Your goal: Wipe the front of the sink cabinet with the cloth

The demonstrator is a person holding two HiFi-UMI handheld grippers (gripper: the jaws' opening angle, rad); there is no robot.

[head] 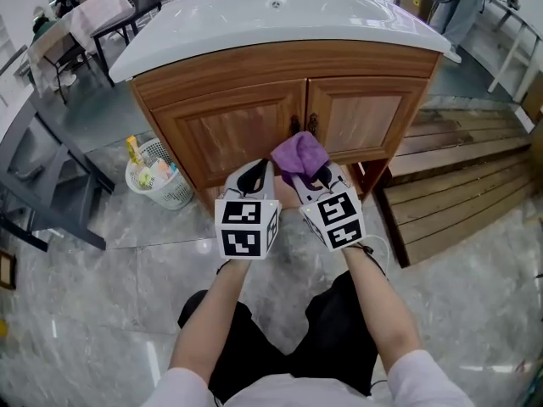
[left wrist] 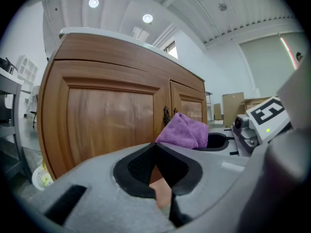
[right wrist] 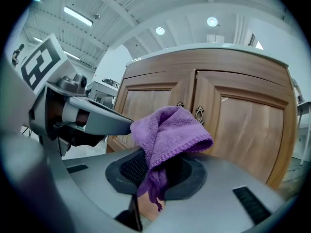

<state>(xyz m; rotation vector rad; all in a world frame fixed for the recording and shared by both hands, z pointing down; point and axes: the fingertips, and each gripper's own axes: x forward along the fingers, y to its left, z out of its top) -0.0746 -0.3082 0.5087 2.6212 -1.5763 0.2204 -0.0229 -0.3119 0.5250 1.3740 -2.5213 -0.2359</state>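
Right gripper [head: 321, 176] pinched the purple cloth [head: 299, 153] near the sink cabinet [head: 229, 134]; left gripper [head: 254, 170] sat closed, empty. Wiping seemed unstarted; next, press cloth onto its front.

The head view looks from above and steeply down at the sink cabinet [head: 254, 70], standing a little back from its front. The left gripper view sits low and close before the cabinet's left door [left wrist: 112, 120] and faces up along the front. The right gripper view sits low near the middle handles [right wrist: 199, 114], also facing up. All three views share the cabinet's two doors and the cloth [head: 299, 155].
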